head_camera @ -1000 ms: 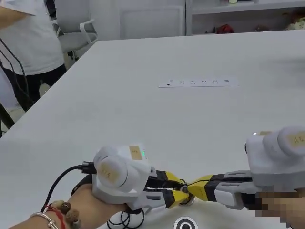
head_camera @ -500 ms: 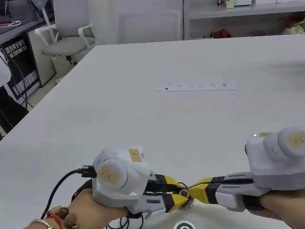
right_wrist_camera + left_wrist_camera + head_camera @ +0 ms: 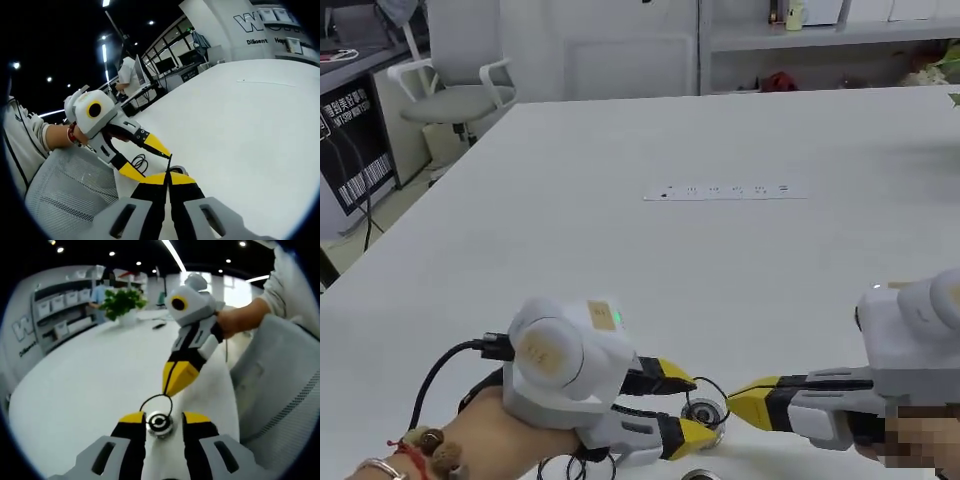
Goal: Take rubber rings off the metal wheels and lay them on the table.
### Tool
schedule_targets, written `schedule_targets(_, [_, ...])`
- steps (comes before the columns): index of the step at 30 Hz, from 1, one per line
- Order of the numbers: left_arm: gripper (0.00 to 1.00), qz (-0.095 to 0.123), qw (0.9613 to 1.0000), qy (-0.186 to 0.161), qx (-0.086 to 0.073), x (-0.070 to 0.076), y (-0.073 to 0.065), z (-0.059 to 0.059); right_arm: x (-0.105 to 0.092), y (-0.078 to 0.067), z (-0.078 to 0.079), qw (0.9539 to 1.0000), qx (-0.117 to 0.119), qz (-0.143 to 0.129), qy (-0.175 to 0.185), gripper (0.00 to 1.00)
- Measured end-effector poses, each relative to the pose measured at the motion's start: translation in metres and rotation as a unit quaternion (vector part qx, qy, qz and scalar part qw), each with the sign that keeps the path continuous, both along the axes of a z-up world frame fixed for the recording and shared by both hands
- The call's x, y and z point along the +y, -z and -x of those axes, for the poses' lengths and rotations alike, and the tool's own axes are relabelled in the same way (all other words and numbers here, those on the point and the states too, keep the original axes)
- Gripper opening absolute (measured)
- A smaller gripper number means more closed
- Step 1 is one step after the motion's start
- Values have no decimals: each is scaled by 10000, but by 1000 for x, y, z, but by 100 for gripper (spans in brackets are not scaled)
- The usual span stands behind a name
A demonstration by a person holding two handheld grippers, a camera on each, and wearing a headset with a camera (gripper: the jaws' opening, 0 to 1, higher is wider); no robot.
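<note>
A small metal wheel (image 3: 703, 412) rests on the white table (image 3: 620, 260) near its front edge. My left gripper (image 3: 688, 404) comes in from the left, and its yellow jaws close on the wheel (image 3: 160, 424) from both sides. My right gripper (image 3: 752, 400) reaches in from the right and is shut on a thin black rubber ring (image 3: 712, 384). The ring (image 3: 156, 402) loops from the right gripper (image 3: 176, 382) down to the wheel. In the right gripper view the ring (image 3: 170, 162) rises as a black line from the shut right gripper (image 3: 168, 177).
A white power strip (image 3: 725, 191) lies mid-table. Loose black rings (image 3: 582, 466) lie by the left hand, and another wheel (image 3: 695, 476) sits at the bottom edge. An office chair (image 3: 460, 100) stands beyond the table's far left corner. A mesh chair (image 3: 280, 390) is close behind.
The right gripper has drawn back to the right, away from the left jaws, and the black ring now loops out from the wheel. The head camera has tilted up a little.
</note>
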State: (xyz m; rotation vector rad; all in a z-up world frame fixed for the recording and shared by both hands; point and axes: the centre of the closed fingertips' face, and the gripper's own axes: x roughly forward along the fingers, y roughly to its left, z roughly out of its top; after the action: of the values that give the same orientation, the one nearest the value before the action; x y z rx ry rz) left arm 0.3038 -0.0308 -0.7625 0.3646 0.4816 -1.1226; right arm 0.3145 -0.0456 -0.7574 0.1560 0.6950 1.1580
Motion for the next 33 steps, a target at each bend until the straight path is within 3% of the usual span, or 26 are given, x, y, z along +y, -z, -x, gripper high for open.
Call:
schedule_targets(5, [39,117,9999,-24,-70,0,-23,1,-14,-14,3,9998,-22,-74,166,0])
schedule_targets(10, [44,167,9995,-50,-246,4,-46,1,-27,-27,8,9993,-44,-134,361,0])
schedule_targets(16, [54,236,9992,-113,-287,15,-66,12,-37,-43,18,9983,-36,-235,532,0])
schedule_targets(23, [69,126,9987,-213,-454,38,-83,34,-47,-55,30,9977,4,-284,617,0])
schedule_targets(30, [82,22,9964,-373,-755,67,-104,47,-45,-68,41,9973,-6,-352,637,0])
schedule_targets(33, [88,30,9956,-473,-808,79,-109,51,-41,-73,41,9972,-30,-390,631,0])
